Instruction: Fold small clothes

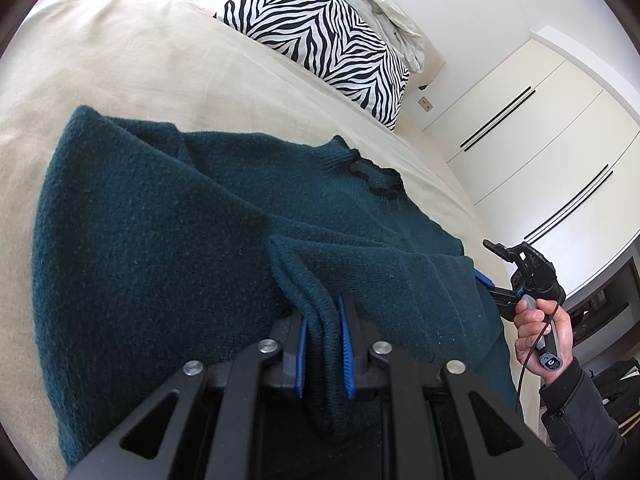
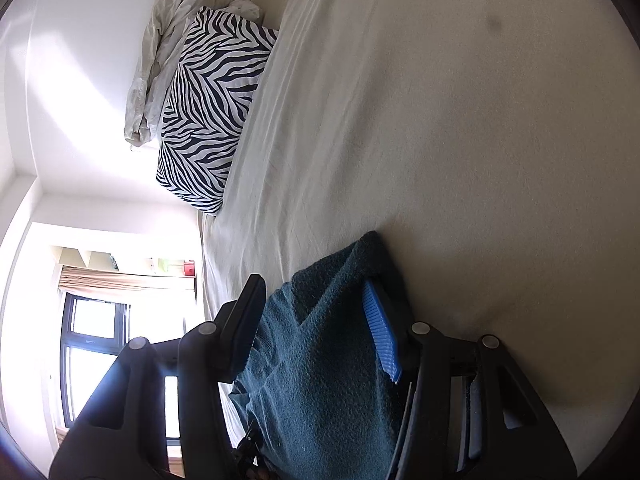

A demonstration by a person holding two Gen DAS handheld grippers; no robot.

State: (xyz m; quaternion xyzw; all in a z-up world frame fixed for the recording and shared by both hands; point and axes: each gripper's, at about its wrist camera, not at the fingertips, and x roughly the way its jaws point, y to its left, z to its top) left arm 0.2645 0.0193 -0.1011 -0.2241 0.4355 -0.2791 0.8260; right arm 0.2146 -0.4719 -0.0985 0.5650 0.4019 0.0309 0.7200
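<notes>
Sweater on bed, gripped at both sides.
My left claw [image 1: 323,340] pinches a folded sweater [image 1: 168,216] edge; my right claw [image 2: 316,320], half-wide, straddles its right edge, the garment running lengthwise away from both across the bed [image 1: 140,60].

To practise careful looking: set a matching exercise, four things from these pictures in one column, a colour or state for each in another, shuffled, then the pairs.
Things:
1. sweater
2. pillow
3. left gripper
4. wardrobe doors

States:
A. white with long dark handles
B. black and white stripes
C. shut on a fold of knit
D. dark teal, spread on the bed

Pairs: 1-D, 2-B, 3-C, 4-A
</notes>
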